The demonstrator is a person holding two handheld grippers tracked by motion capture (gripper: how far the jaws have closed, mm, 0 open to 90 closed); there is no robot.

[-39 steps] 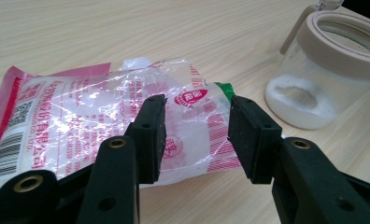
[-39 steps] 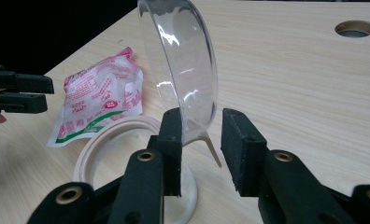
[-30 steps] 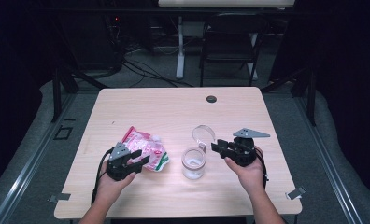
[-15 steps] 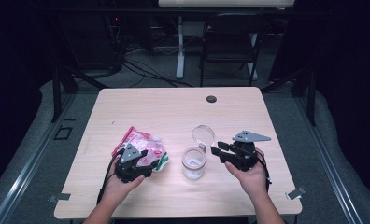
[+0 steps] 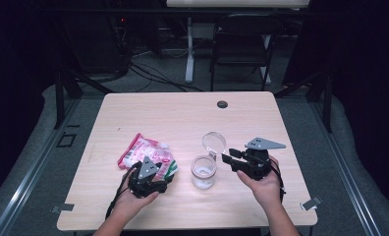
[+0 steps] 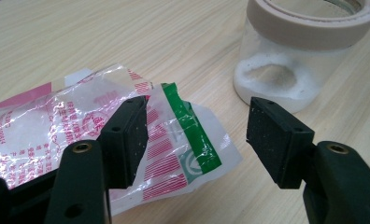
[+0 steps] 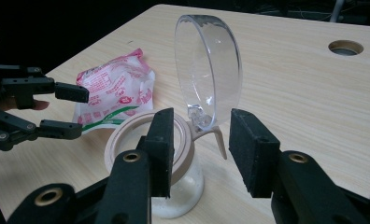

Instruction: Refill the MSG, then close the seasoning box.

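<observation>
Left claw (image 6: 197,135) spread over the bag (image 6: 80,121) corner; right claw (image 7: 199,149) spread at the jar (image 7: 169,186) hinge, lid (image 7: 209,70) up, both on counter (image 5: 182,113)

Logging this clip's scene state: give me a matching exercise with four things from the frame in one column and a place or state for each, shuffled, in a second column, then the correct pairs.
Things
1. jar lid
2. plastic bag
3. left gripper
4. table hole

Places or states
A. at the far edge of the table, right of centre
B. flipped up on its hinge, jar open
C. jaws open over the bag's torn green-striped corner
D. lying flat, left of the jar, pink and red print

Pairs: 1-B, 2-D, 3-C, 4-A
</observation>
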